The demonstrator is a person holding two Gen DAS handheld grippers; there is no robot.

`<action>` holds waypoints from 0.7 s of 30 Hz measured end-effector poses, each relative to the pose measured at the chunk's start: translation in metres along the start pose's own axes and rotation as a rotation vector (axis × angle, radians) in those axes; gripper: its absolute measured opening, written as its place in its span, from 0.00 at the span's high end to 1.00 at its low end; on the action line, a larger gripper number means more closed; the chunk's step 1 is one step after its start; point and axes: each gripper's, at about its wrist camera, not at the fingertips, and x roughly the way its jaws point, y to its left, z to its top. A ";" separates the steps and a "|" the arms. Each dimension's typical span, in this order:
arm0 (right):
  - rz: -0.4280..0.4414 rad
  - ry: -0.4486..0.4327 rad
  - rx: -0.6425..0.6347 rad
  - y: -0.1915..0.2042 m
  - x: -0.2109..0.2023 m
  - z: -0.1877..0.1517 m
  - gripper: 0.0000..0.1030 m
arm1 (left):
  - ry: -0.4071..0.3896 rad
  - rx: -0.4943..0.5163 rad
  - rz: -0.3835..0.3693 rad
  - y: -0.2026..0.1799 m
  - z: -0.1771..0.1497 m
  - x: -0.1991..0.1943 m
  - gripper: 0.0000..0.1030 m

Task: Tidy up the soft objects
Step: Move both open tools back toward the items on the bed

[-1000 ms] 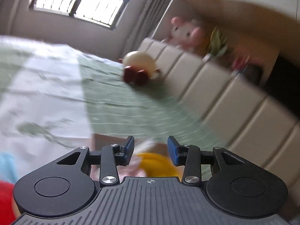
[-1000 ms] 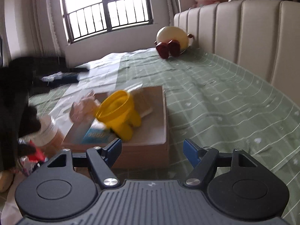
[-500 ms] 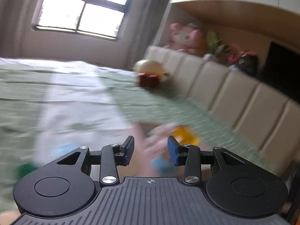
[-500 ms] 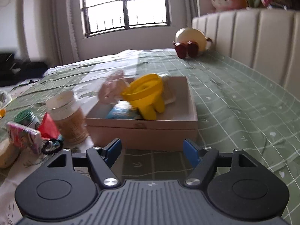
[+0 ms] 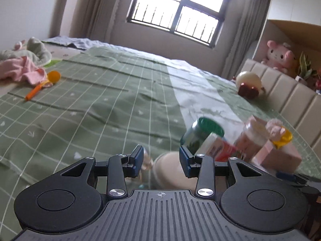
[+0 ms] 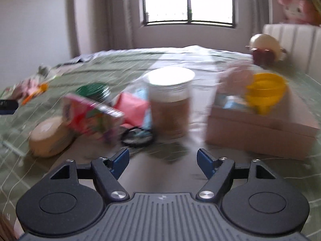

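Observation:
A cardboard box [image 6: 260, 132] sits on the green bed cover and holds a yellow funnel [image 6: 264, 88] and a pinkish soft object [image 6: 234, 78]. The box also shows in the left wrist view [image 5: 280, 156]. My left gripper [image 5: 161, 160] is open and empty, just above a beige round object [image 5: 170, 168]. My right gripper [image 6: 162, 160] is open and empty, short of a white-lidded jar [image 6: 170, 102]. Left of the jar lie a pink printed packet [image 6: 90, 116], a green-lidded jar [image 6: 94, 90] and a beige round object [image 6: 50, 136].
Pink and grey cloths [image 5: 24, 64] and an orange spoon [image 5: 44, 84] lie at the far left of the bed. A round cream plush [image 5: 248, 84] rests against the padded headboard [image 5: 291, 92]. A pink plush [image 5: 278, 54] sits on the shelf above. A black ring [image 6: 138, 136] lies by the jar.
Both grippers have swung left. The left view now faces the bed's middle and the clutter instead of the headboard. The right view has moved from the box toward the jar and packet. Both stay open.

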 end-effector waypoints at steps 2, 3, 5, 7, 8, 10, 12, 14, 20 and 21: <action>0.000 0.019 -0.012 0.010 0.004 -0.006 0.27 | 0.010 -0.038 0.002 0.012 -0.006 0.001 0.58; -0.008 0.028 -0.019 0.014 0.005 -0.009 0.27 | 0.012 -0.064 0.000 0.017 -0.007 0.004 0.58; -0.036 0.037 -0.037 0.016 0.007 -0.014 0.27 | 0.017 -0.109 -0.009 0.030 -0.009 0.007 0.58; -0.042 0.043 -0.032 0.015 0.007 -0.015 0.27 | 0.048 -0.135 -0.050 0.035 -0.013 0.015 0.58; -0.040 0.047 -0.024 0.014 0.008 -0.015 0.27 | 0.070 -0.141 -0.083 0.033 -0.015 0.020 0.58; -0.038 0.062 -0.012 0.011 0.011 -0.016 0.27 | 0.093 -0.122 -0.123 0.022 -0.020 0.026 0.58; -0.039 0.063 -0.005 0.010 0.011 -0.018 0.26 | 0.102 -0.099 -0.122 0.010 -0.022 0.033 0.58; -0.040 0.059 -0.003 0.010 0.011 -0.020 0.26 | 0.094 -0.092 -0.099 0.004 -0.022 0.037 0.58; -0.034 0.054 0.014 0.008 0.012 -0.020 0.25 | 0.080 0.032 -0.151 -0.013 -0.021 0.033 0.58; -0.033 0.053 0.014 0.008 0.012 -0.020 0.25 | 0.081 0.051 -0.166 -0.016 -0.022 0.031 0.58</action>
